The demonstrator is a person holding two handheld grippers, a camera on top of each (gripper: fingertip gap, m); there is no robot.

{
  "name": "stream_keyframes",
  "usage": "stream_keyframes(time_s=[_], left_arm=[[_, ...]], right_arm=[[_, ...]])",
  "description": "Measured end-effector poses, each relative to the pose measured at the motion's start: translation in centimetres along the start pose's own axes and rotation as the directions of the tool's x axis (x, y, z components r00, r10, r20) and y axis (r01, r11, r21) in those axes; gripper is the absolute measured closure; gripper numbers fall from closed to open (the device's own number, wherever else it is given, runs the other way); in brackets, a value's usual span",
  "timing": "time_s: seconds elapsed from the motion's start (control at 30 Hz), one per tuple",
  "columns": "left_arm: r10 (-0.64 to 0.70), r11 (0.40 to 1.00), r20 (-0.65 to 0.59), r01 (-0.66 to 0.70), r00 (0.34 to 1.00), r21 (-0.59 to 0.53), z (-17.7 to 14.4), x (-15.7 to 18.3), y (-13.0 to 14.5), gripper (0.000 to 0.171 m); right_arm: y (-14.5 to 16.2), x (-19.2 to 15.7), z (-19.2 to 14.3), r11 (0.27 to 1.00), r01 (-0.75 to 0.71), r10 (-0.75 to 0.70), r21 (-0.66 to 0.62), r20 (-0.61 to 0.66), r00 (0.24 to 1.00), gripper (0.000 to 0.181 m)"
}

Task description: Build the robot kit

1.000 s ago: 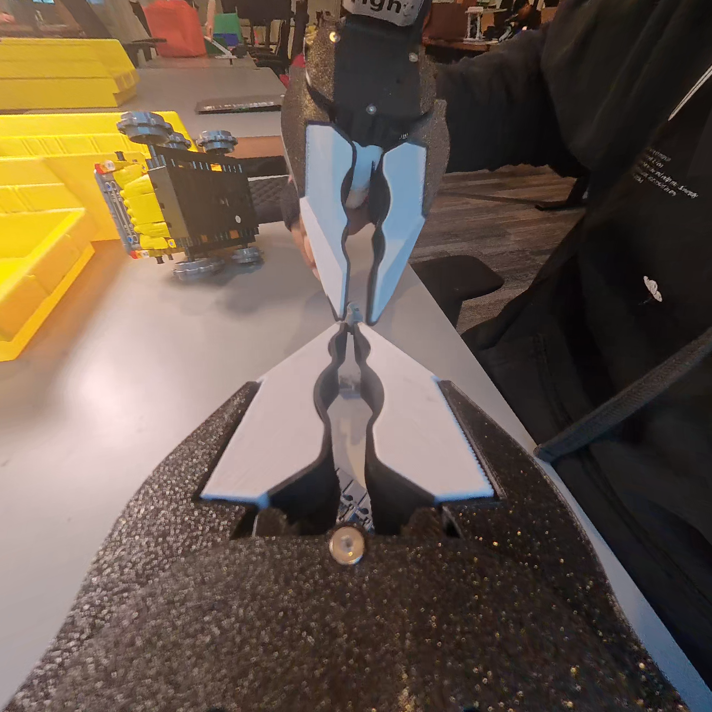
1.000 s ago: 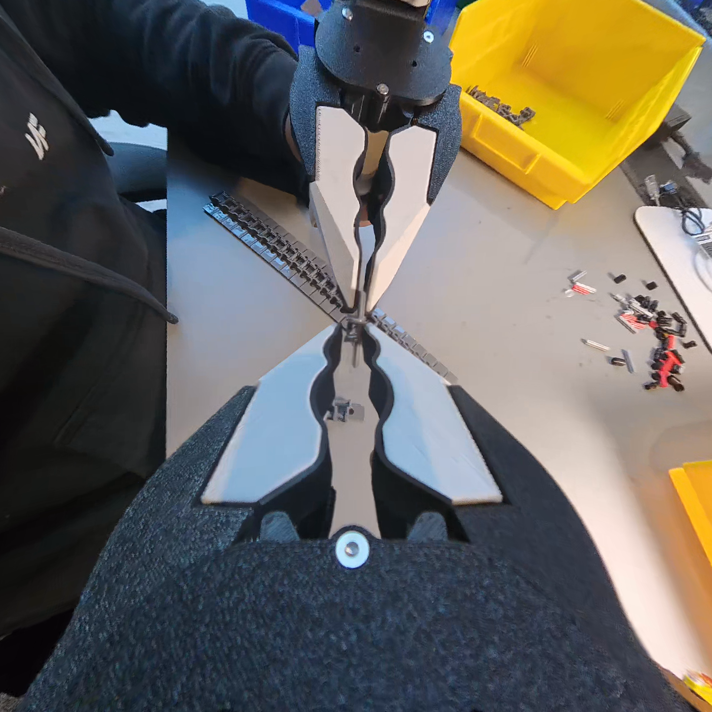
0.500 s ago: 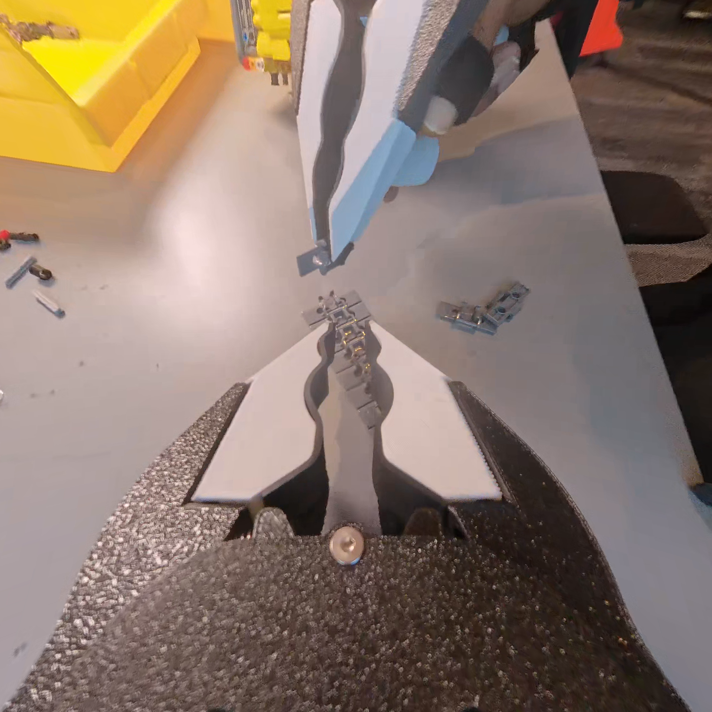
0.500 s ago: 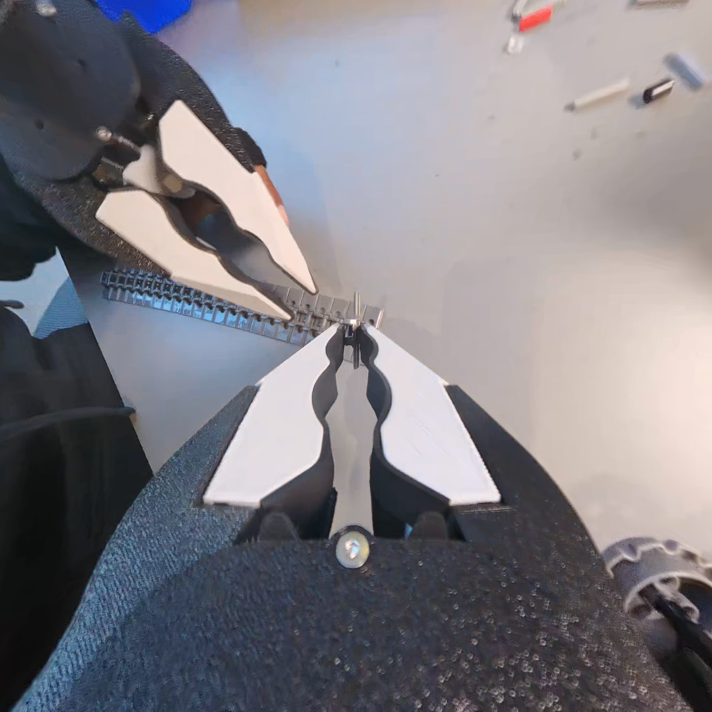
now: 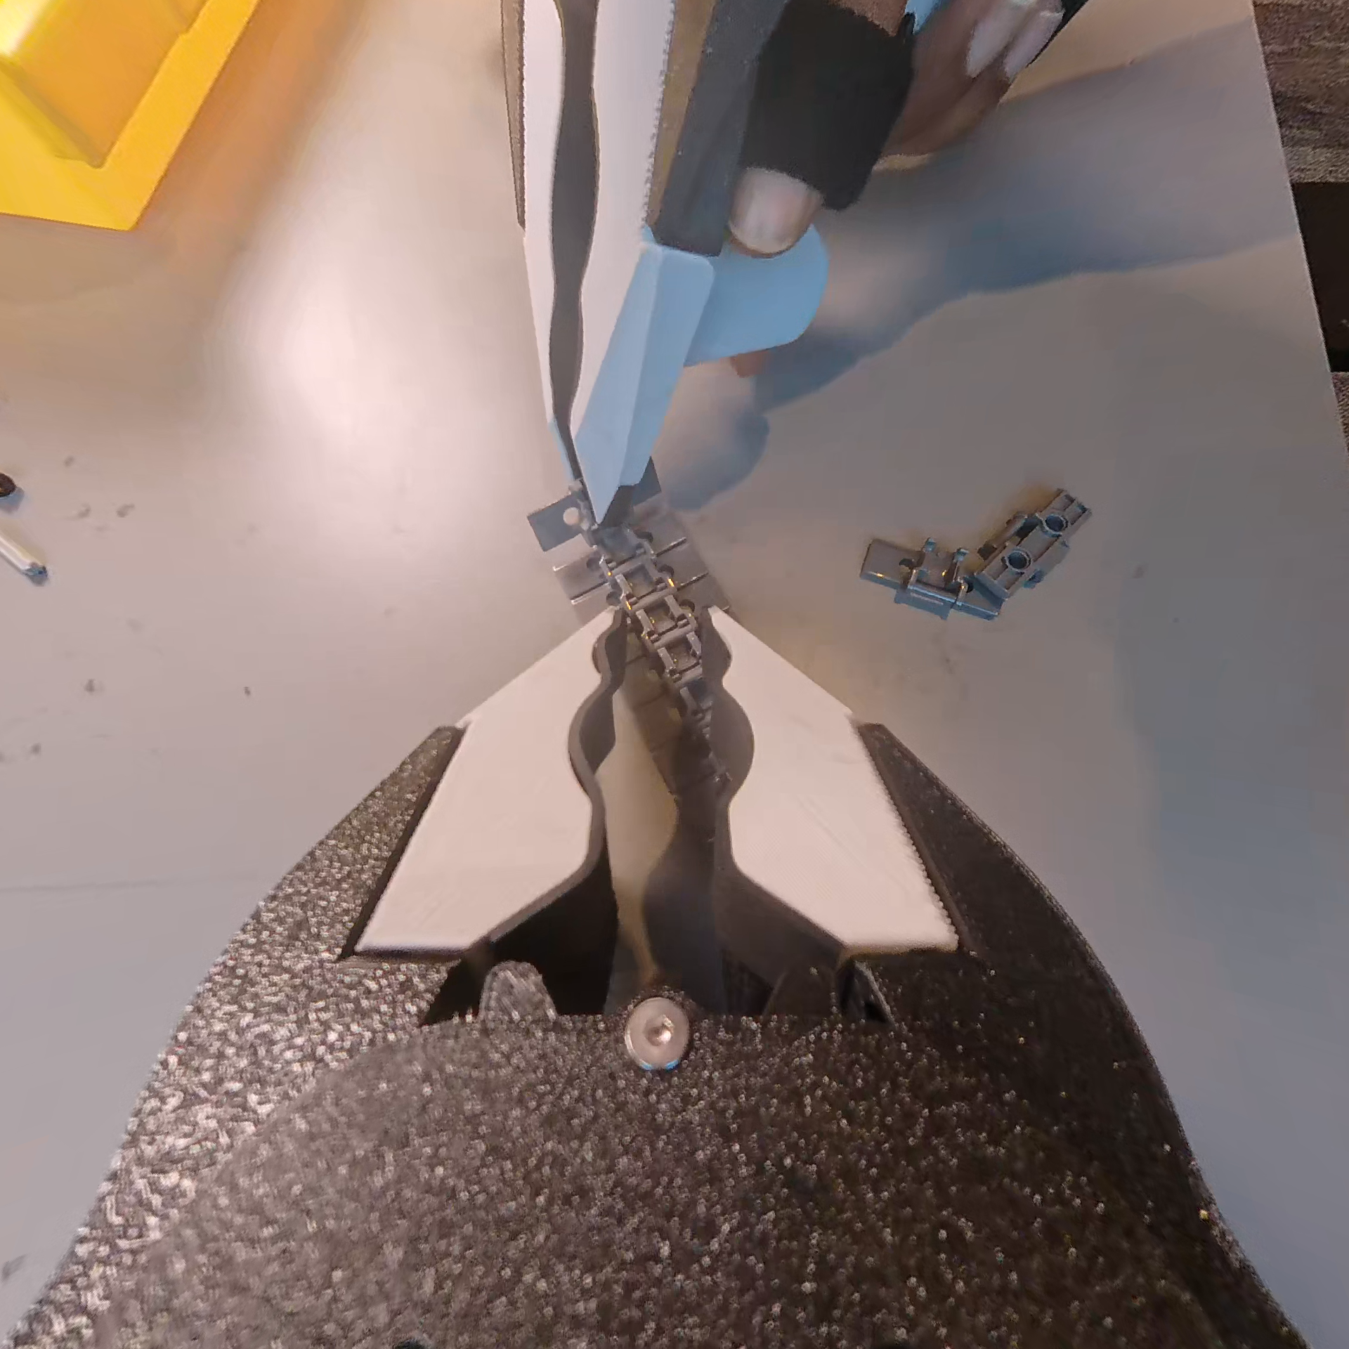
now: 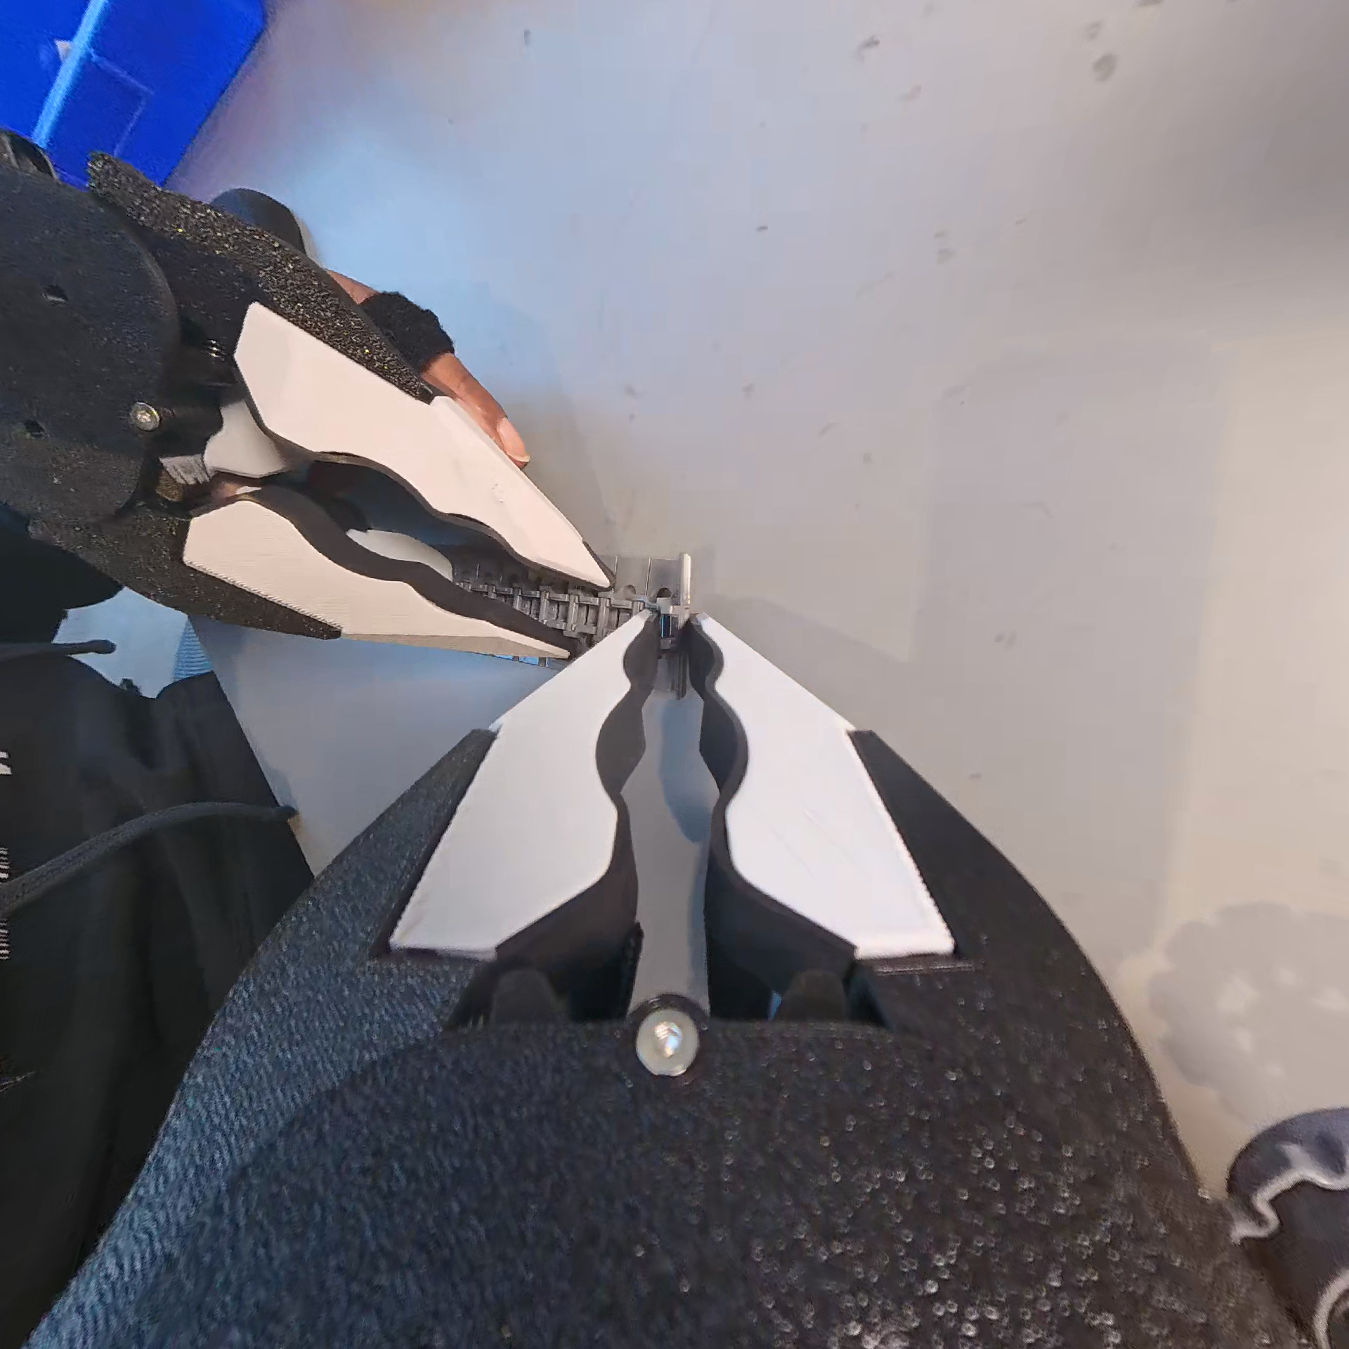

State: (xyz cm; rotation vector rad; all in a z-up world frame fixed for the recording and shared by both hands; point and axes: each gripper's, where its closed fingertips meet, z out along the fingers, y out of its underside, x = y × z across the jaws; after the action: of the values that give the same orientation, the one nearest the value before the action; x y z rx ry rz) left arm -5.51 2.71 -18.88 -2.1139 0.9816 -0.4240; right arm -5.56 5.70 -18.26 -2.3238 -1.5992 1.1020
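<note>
Left gripper (image 5: 660,620) clamped the grey track chain (image 5: 642,577); right gripper (image 6: 668,620) pinched a single link (image 6: 675,584) at the chain's end, on the table (image 5: 292,365).

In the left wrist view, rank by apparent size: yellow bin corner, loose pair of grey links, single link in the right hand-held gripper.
1. yellow bin, cropped
2. loose grey links
3. single link, partly hidden by the right hand-held gripper

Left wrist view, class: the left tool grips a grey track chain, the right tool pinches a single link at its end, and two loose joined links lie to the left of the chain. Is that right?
One slip: the loose links lie to the right of the chain, as the left wrist view shows. The left tool grips the chain and the right tool pinches the single link.
</note>
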Motion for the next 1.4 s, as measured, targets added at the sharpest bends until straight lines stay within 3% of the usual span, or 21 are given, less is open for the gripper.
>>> stream_keyframes(time_s=[0.4, 0.83, 0.93, 1.03, 1.13, 1.27, 1.4], left_arm=[[0.017, 1.0, 0.022, -0.016, 1.0, -0.006, 0.0, 0.1, 0.0, 0.154], [0.024, 1.0, 0.028, -0.024, 0.999, -0.007, 0.0, 0.1, 0.0, 0.154], [0.023, 1.0, 0.027, -0.023, 0.999, -0.002, 0.0, 0.1, 0.1, 0.154], [0.028, 1.0, 0.025, -0.028, 0.999, -0.002, 0.0, 0.1, 0.1, 0.154], [0.029, 1.0, 0.02, -0.029, 0.999, -0.002, -0.1, 0.2, 0.1, 0.154], [0.033, 0.999, 0.016, -0.033, 0.999, -0.001, 0.0, 0.2, 0.1, 0.155], [0.041, 0.999, 0.01, -0.041, 0.999, 0.001, -0.1, 0.2, 0.1, 0.154]], right_arm=[[0.3, 0.3, 0.2, 0.99, 0.078, -0.093, -0.121, -0.122, 0.988, 0.174], [0.4, 0.5, 0.4, 0.985, 0.048, -0.059, -0.165, -0.061, 0.996, 0.173], [0.3, 0.5, 0.4, 0.978, 0.094, -0.108, -0.185, -0.067, 0.992, 0.173], [-0.1, 1.2, 0.0, 0.972, 0.158, -0.176, -0.173, -0.099, 0.979, 0.158], [-2.2, 0.3, -1.5, 0.996, 0.089, -0.089, -0.02, -0.002, 0.996, 0.145], [-1.5, -1.2, -3.0, 0.972, 0.234, -0.234, 0.001, -0.021, 0.972, 0.146], [3.0, -3.6, -2.1, 0.867, 0.479, -0.486, -0.136, -0.025, 0.874, 0.148]])
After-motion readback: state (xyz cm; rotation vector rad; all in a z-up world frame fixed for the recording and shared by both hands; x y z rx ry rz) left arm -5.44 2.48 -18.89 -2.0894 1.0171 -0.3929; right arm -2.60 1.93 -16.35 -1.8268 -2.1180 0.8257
